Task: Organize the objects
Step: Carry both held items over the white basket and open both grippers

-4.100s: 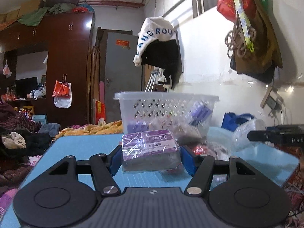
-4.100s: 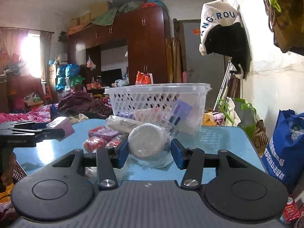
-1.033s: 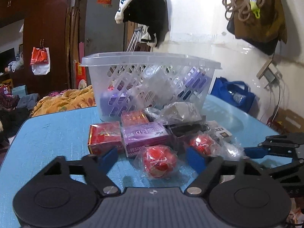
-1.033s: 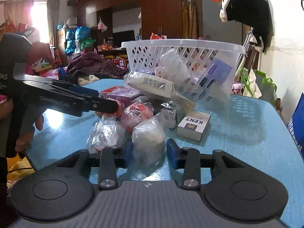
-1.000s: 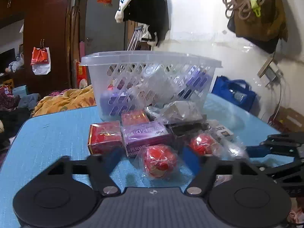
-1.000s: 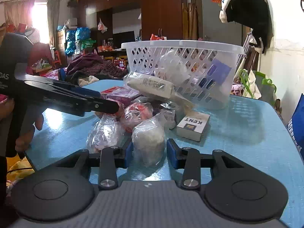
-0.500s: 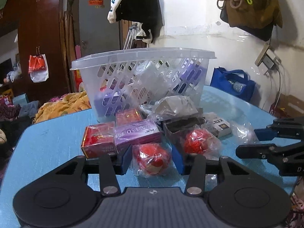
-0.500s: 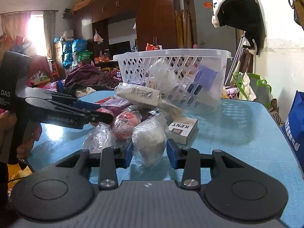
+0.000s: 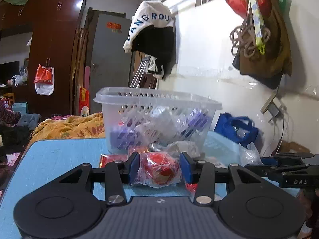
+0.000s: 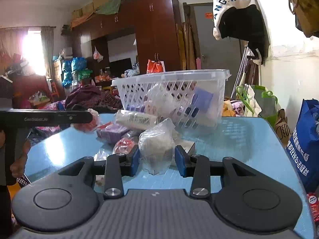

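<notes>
A red ball wrapped in clear plastic (image 9: 159, 168) is pinched between the blue pads of the left hand-held gripper (image 9: 160, 168) and held above the blue worktop (image 9: 59, 157). A white lump in a clear plastic bag (image 10: 156, 146) is pinched by the right hand-held gripper (image 10: 157, 160), likewise over the worktop. Beyond, a purple box (image 10: 111, 131), a red packet (image 10: 124, 143) and a white tube with a barcode (image 10: 137, 120) are seen lying just before the white slotted basket (image 10: 173, 97), in which bagged and purple items are contained.
</notes>
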`<state>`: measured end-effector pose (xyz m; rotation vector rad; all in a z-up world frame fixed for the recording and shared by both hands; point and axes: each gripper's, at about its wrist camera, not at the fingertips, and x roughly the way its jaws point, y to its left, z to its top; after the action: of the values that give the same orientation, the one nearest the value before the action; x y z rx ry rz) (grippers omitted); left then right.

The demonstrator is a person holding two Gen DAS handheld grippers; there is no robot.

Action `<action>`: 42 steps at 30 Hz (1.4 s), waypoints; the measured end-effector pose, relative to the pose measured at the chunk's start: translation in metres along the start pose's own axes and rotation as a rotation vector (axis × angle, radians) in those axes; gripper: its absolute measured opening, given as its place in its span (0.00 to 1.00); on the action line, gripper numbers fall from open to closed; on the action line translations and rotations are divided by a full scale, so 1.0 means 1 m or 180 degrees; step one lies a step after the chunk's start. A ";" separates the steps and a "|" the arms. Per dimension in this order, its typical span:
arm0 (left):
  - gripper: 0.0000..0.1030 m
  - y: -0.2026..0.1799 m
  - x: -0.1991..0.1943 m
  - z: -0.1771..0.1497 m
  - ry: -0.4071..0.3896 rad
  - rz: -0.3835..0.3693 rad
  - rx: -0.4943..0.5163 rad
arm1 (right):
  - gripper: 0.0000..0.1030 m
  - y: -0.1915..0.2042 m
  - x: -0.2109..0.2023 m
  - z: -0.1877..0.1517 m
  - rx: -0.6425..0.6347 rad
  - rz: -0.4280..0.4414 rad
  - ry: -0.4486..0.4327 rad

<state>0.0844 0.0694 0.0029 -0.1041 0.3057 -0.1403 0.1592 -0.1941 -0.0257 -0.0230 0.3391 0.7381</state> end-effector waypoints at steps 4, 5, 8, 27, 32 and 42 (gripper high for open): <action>0.47 0.002 -0.002 0.003 -0.0048 0.0006 -0.0032 | 0.40 -0.001 -0.002 0.011 -0.0008 -0.0007 -0.0076; 0.47 0.003 -0.002 0.004 -0.0059 0.0008 -0.0041 | 0.40 0.000 -0.002 0.013 -0.0019 -0.0018 -0.0095; 0.47 0.005 -0.004 0.006 -0.0104 0.0034 -0.0062 | 0.40 0.002 -0.001 0.022 -0.0076 -0.0043 -0.0145; 0.47 0.024 0.095 0.135 -0.0171 0.0258 -0.0359 | 0.39 -0.020 0.104 0.152 -0.0316 -0.0308 -0.0217; 0.47 0.021 0.116 0.140 -0.0027 0.0372 -0.0267 | 0.39 -0.018 0.122 0.146 -0.0486 -0.0371 -0.0097; 0.50 0.023 0.134 0.138 -0.0047 0.0560 -0.0229 | 0.42 -0.022 0.128 0.144 -0.0532 -0.0425 -0.0098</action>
<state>0.2560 0.0825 0.0918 -0.1489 0.3039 0.0459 0.3041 -0.1065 0.0687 -0.1904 0.2432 0.6321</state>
